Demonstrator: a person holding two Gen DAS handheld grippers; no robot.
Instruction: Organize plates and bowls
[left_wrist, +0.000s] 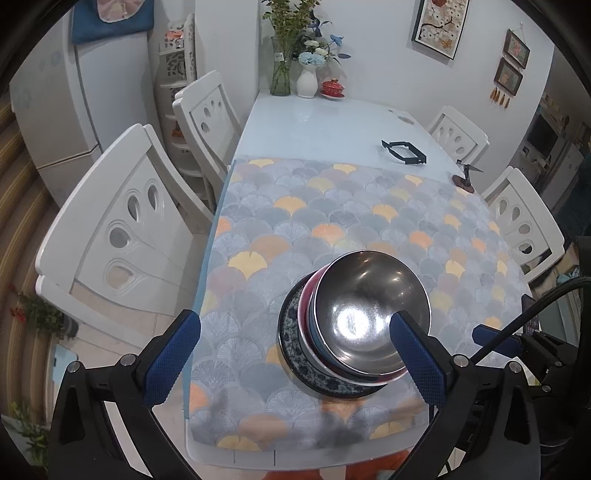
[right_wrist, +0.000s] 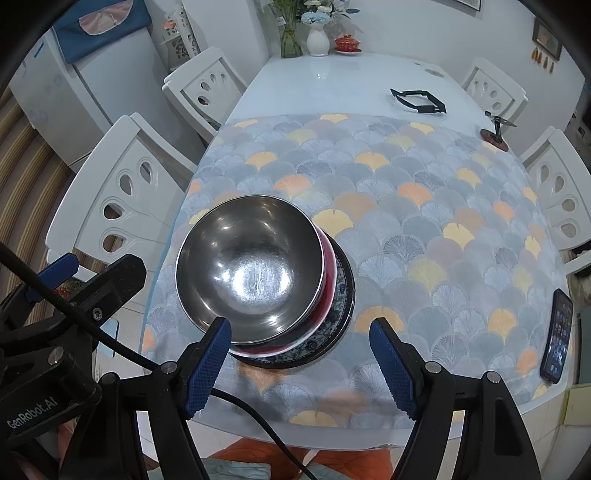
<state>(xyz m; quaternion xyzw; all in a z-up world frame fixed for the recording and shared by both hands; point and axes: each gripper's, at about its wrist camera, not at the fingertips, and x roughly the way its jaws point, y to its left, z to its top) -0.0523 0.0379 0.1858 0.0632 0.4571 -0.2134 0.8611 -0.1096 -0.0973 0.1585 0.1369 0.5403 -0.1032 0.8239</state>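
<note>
steel bowl (left_wrist: 369, 314) nested atop stack on patterned plate (left_wrist: 291, 354), near table's (left_wrist: 314, 122) front-left corner | slick, rigid, light; plate judged breakable | rim grip advised | left gripper (left_wrist: 295, 363) and right gripper (right_wrist: 301, 365) seen spread, empty

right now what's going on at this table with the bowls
A person holds a gripper in each hand over a stack of dishes on the patterned mat. A steel bowl sits on top, nested in a red bowl, on a blue-patterned plate. The left gripper and right gripper are both open and hold nothing. The stack looks finished. A phone lies at the mat's right edge.
</note>
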